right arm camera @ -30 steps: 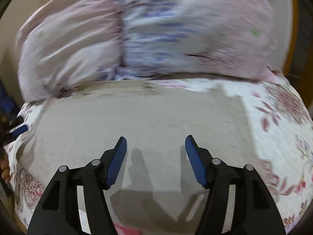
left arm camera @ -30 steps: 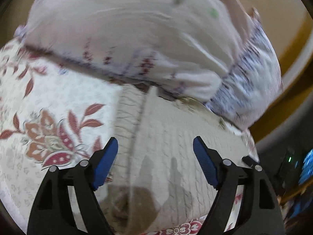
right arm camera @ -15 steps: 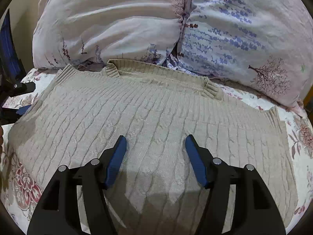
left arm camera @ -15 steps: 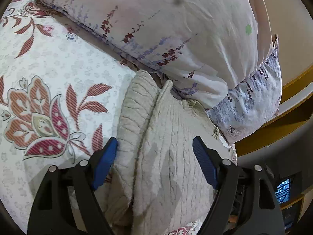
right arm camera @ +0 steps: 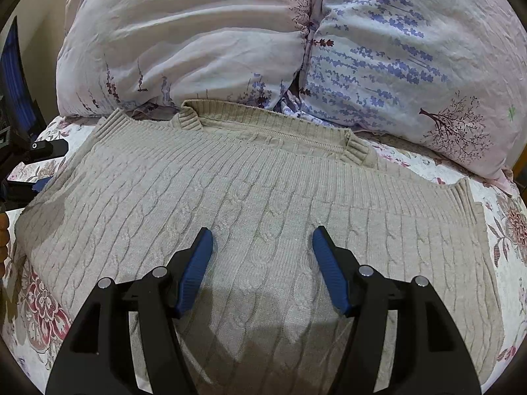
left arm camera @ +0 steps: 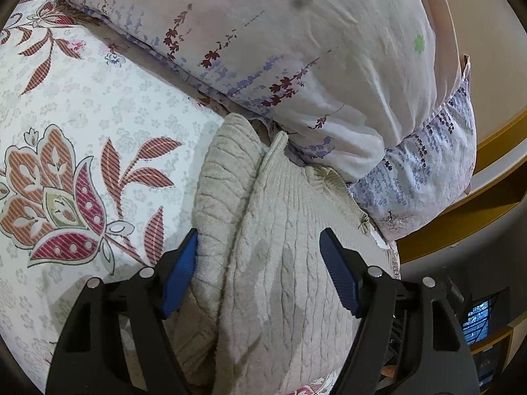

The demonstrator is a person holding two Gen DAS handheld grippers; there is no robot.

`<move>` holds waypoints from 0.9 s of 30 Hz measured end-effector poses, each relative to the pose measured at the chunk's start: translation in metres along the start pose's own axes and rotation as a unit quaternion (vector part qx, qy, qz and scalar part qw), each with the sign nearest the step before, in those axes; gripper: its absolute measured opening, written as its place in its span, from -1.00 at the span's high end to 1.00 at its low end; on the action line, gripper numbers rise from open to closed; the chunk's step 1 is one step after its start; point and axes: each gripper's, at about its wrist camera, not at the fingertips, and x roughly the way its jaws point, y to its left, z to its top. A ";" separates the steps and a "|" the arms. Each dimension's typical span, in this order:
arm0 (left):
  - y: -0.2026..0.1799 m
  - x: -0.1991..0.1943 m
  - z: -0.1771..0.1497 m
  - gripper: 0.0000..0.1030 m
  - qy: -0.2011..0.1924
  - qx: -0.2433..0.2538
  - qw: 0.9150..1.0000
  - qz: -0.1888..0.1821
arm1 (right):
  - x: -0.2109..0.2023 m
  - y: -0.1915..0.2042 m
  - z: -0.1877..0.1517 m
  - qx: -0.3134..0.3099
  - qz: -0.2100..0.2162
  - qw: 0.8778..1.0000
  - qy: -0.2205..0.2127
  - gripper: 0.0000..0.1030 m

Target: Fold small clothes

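Note:
A beige cable-knit sweater [right arm camera: 263, 191] lies flat on the flowered bedsheet [right arm camera: 39, 302], its ribbed neckline against the pillows. In the left wrist view the sweater [left arm camera: 283, 263] shows from its side edge, with a sleeve [left arm camera: 220, 181] folded in along it. My left gripper [left arm camera: 260, 263] is open and empty, its blue pads on either side of the sweater's edge. My right gripper [right arm camera: 262, 256] is open and empty, low over the middle of the sweater's body. The left gripper also shows at the left edge of the right wrist view [right arm camera: 36, 164].
Two flowered pillows [right arm camera: 184, 42] [right arm camera: 411, 56] stand behind the sweater, touching its neckline. The flowered bedsheet [left arm camera: 82, 138] spreads left of the sweater. A wooden bed frame [left arm camera: 461, 227] and a lit screen [left arm camera: 477, 326] lie beyond the bed's edge.
Both views swung fast and blurred a second ago and have settled. In the last half second both grippers barely moved and stayed open.

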 end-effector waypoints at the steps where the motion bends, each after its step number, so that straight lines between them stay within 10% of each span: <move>1: 0.000 0.000 0.000 -0.38 0.000 0.000 1.000 0.000 | 0.000 0.000 0.000 0.000 0.000 1.000 0.000 -0.26; 6: -0.003 0.007 -0.006 -0.08 0.013 -0.001 1.000 -0.003 | 0.000 0.000 0.000 0.000 -0.002 1.000 0.000 -0.26; 10: -0.010 0.016 -0.013 0.54 0.028 0.009 1.000 0.004 | 0.001 0.000 0.000 0.000 -0.001 1.000 0.000 -0.26; 22: -0.076 0.002 -0.008 0.65 -0.016 0.019 0.995 -0.097 | -0.002 -0.004 0.000 0.003 0.009 1.000 -0.005 -0.27; 27: -0.124 0.013 -0.015 0.71 -0.009 0.042 0.991 -0.127 | -0.034 -0.058 -0.001 0.098 0.047 0.993 -0.037 -0.26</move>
